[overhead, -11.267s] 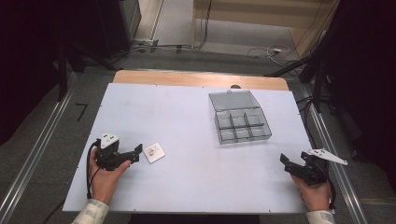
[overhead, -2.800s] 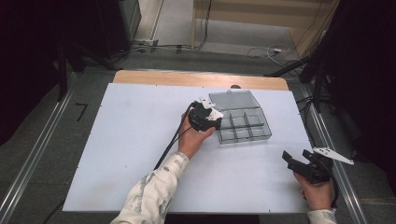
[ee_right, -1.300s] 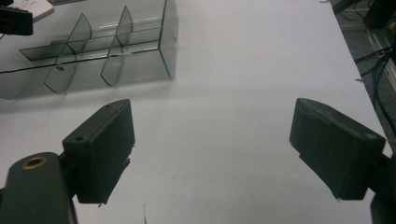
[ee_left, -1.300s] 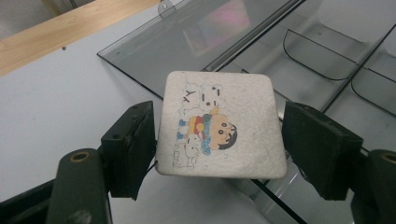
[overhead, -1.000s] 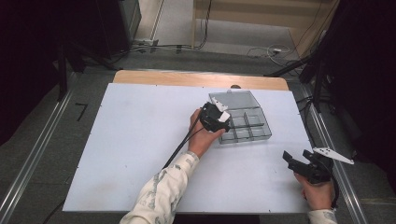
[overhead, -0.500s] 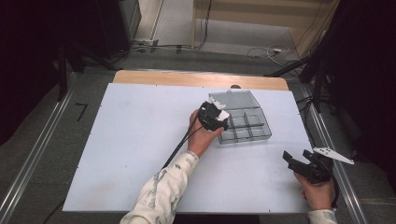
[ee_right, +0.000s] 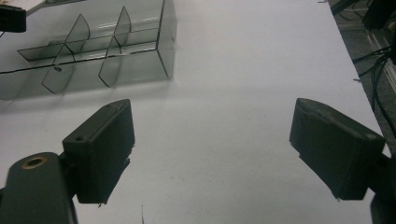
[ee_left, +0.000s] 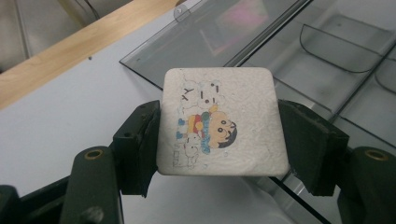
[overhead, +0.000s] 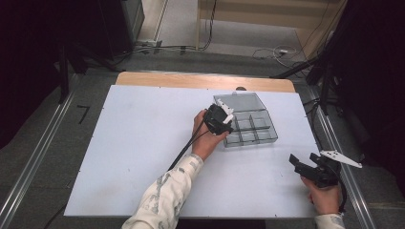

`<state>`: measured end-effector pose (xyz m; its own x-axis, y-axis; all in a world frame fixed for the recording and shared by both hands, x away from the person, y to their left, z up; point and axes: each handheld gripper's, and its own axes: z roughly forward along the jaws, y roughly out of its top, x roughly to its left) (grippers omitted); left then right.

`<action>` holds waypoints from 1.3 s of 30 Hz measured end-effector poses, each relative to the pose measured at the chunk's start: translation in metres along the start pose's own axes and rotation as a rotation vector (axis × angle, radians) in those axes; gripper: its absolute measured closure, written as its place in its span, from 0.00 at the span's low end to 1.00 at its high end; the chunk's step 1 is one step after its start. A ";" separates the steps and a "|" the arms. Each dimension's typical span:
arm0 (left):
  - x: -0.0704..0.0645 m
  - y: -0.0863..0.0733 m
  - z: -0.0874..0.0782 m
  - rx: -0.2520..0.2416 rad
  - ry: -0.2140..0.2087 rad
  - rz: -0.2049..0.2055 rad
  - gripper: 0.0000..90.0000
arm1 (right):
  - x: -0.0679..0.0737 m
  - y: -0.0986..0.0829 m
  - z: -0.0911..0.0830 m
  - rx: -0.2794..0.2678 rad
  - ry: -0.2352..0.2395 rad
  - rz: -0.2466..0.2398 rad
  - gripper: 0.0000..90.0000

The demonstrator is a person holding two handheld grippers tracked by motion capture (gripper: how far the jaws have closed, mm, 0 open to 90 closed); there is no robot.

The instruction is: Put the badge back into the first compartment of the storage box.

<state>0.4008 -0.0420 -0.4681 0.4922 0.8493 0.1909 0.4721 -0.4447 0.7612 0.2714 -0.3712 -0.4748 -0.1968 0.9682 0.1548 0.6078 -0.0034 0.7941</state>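
Left tongs (ee_left: 219,140): clamped on the white cartoon tile (ee_left: 220,122), at frame centre, left edge of the clear divided box (overhead: 249,126).
Left arm: sleeve reaches diagonally from bottom centre.
Right tongs (ee_right: 210,149): spread apart, lower right over the table (overhead: 143,143).

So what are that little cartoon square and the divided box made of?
The cartoon square looks like a white rubber eraser or soft foam: matte, faintly wrinkled face, rounded corners; I can't be sure which. The divided box seems to be smoky clear hard plastic: the table shows through its thin, glossy walls, and its open lid reflects light.
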 end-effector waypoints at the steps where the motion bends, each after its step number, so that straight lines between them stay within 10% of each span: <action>1: -0.001 0.000 0.000 0.001 0.015 0.022 0.37 | 0.000 0.000 0.000 0.000 0.000 0.000 0.14; 9: -0.012 0.006 0.001 0.021 0.039 0.104 0.37 | 0.000 0.000 0.000 0.002 0.001 0.001 0.14; 39: -0.003 0.004 0.004 0.035 -0.069 -0.046 0.32 | -0.001 0.000 0.000 0.000 -0.001 0.001 0.14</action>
<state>0.4045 -0.0473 -0.4682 0.5183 0.8478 0.1120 0.5204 -0.4165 0.7455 0.2717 -0.3724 -0.4751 -0.1952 0.9684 0.1553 0.6078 -0.0049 0.7941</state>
